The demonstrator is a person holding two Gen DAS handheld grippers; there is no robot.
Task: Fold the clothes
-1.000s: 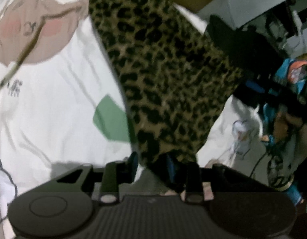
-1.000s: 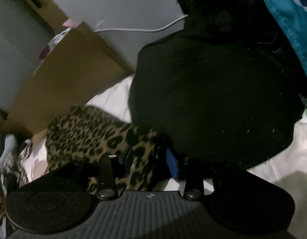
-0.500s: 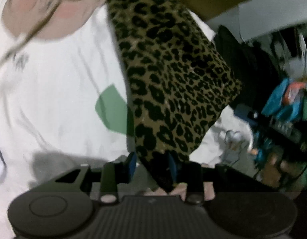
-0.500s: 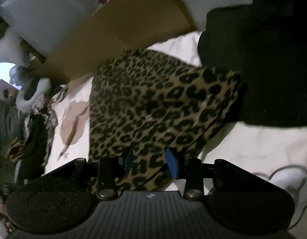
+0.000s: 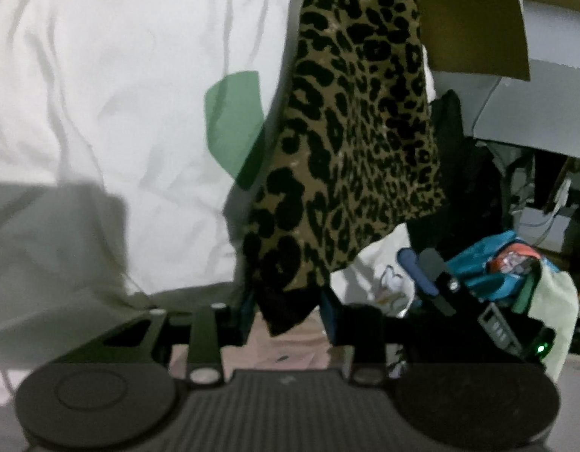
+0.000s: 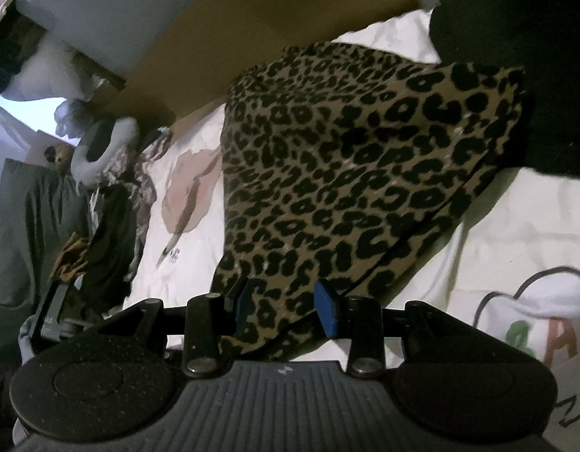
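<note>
A folded leopard-print garment (image 5: 350, 132) stretches away from my left gripper (image 5: 288, 310). Its dark near corner sits between the blue pads. The jaws are closing on it and the cloth fills the gap. In the right wrist view the same garment (image 6: 346, 169) lies spread over the white bed sheet (image 6: 516, 226). Its near edge runs between the pads of my right gripper (image 6: 284, 307), which hold it. The left wrist view shows the right gripper (image 5: 421, 263) just below the garment's right corner.
A black garment (image 6: 516, 56) lies at the leopard piece's far right corner. A cardboard sheet (image 6: 271, 37) leans behind the bed. A pile of clothes (image 6: 109, 207) is heaped on the left and teal clothing (image 5: 478, 267) on the right. The sheet has a green patch (image 5: 233, 120).
My left gripper rolled and sank toward the bed, and the garment corner stayed between its pads. My right gripper swung away from the black garment, and the leopard piece now looks spread out.
</note>
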